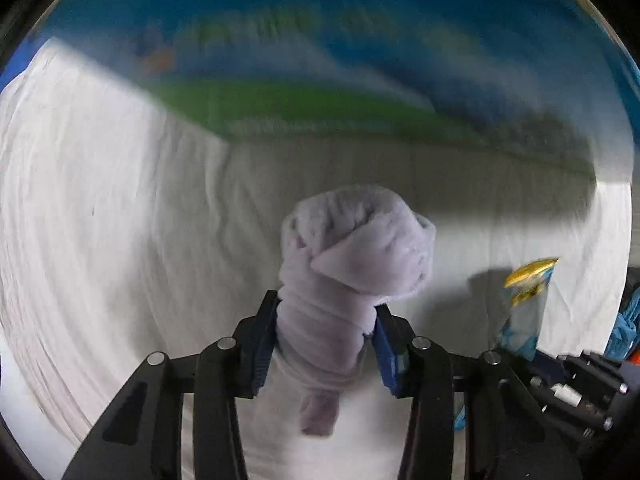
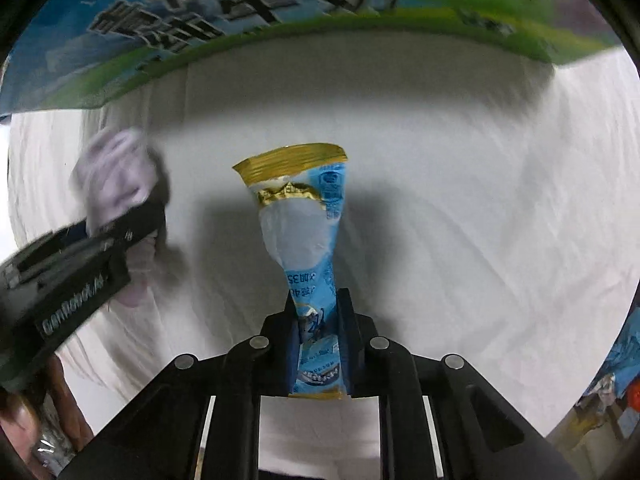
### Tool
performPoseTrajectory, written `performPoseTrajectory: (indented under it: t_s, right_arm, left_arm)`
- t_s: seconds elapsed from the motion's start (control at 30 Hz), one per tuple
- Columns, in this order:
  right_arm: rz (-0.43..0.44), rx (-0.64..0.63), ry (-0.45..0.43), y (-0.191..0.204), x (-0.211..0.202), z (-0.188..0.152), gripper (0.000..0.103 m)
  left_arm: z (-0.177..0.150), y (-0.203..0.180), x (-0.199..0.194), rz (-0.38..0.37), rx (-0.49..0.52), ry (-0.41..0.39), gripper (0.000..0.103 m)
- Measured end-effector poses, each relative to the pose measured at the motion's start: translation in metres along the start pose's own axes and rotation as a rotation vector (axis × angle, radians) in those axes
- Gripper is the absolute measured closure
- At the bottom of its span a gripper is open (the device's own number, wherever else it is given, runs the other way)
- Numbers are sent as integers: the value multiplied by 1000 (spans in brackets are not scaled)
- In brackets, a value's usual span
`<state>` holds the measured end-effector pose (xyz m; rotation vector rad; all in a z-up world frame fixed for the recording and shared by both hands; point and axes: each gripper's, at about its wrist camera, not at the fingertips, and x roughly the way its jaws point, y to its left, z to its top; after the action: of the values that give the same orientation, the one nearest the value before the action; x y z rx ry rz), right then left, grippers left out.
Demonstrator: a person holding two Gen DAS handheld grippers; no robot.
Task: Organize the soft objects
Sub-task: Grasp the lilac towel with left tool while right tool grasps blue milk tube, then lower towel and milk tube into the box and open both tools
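My left gripper (image 1: 326, 316) is shut on a rolled pale lilac fluffy cloth (image 1: 356, 256), held above a white sheet (image 1: 120, 208). The cloth sticks out ahead of the blue pads and a tail hangs below. My right gripper (image 2: 320, 312) is shut on a blue, white and gold soft pouch (image 2: 300, 216), which stands up between the fingers. The pouch also shows at the right of the left wrist view (image 1: 528, 304). The left gripper with the cloth (image 2: 114, 172) shows at the left of the right wrist view.
A large blue and green printed carton (image 1: 320, 60) stands ahead at the far edge of the sheet; it also fills the top of the right wrist view (image 2: 240, 8). Blue items (image 1: 628, 320) lie off the sheet at the right.
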<state>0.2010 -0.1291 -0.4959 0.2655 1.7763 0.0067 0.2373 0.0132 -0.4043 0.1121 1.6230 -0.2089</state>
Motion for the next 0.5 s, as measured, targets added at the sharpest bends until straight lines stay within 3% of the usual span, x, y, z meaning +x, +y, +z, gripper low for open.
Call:
performPoseTrajectory:
  t_s: [0.2,0.37,0.5]
  right_arm:
    - [-9,-9,2,-16,0,-13,84]
    - [1,-3,24,-19,15,-18,80]
    - [-9,-23,22,-21,7,-22,87]
  left_arm:
    - [-47,-1,-3,-54,-30,16,64]
    - [-44,3,10,-23,-44,18,62]
    - [-31,-3,-2,-12,-44,-1,65]
